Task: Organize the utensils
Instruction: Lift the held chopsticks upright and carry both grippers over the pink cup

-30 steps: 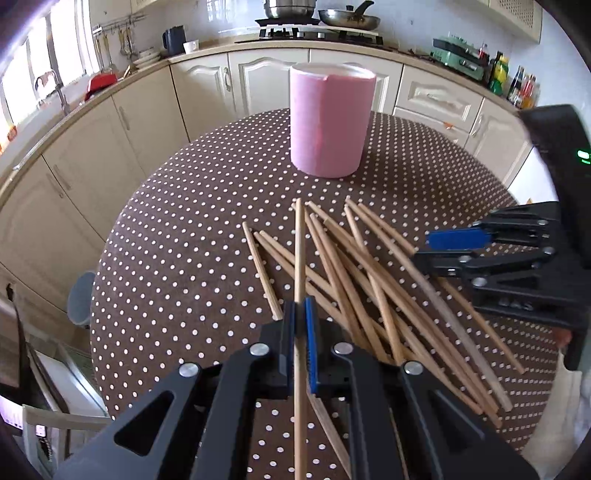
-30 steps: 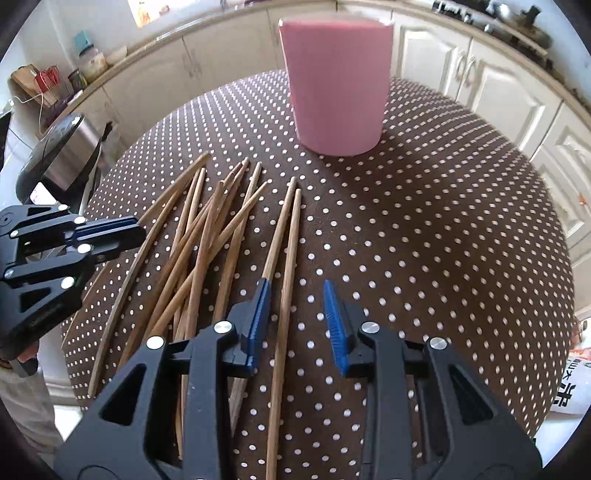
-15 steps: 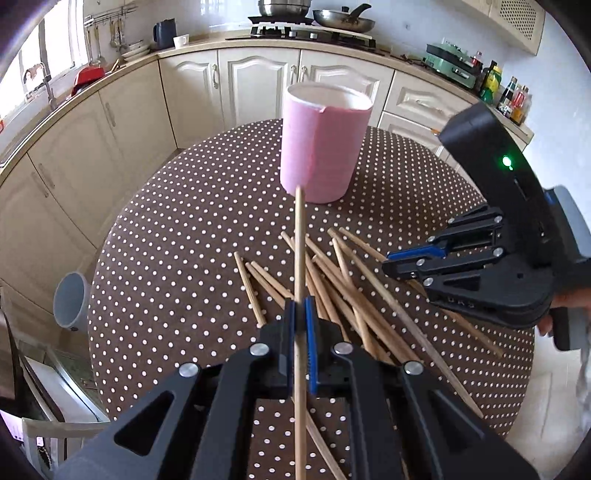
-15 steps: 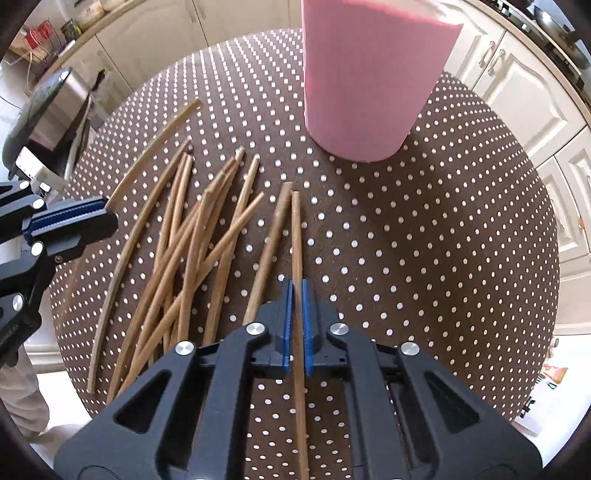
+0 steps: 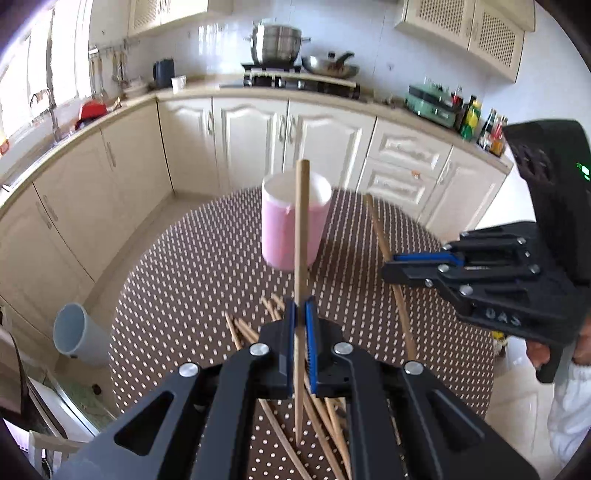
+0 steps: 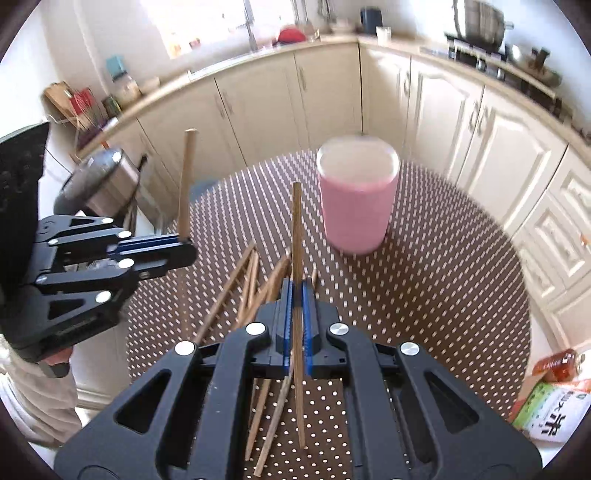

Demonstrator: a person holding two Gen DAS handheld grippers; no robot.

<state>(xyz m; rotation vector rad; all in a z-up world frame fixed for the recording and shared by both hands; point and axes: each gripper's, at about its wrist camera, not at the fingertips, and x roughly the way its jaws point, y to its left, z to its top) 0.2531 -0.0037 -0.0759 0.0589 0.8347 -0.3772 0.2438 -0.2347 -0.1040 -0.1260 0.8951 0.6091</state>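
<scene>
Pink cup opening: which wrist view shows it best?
Right wrist view: the pink cup stands unobstructed, its whole rim visible. In the left wrist view, the chopstick held by the left hand-held gripper crosses in front of the cup, and it looks smaller.

Left gripper (image 5: 300,325) clamps a chopstick (image 5: 300,236) (upright) before pink cup (image 5: 284,236).

Bright daylight from the window (image 6: 207,26), blown-out glare there, fisheye-bent edges with dark corners, motion-blurred pink cup (image 6: 356,199)
</scene>
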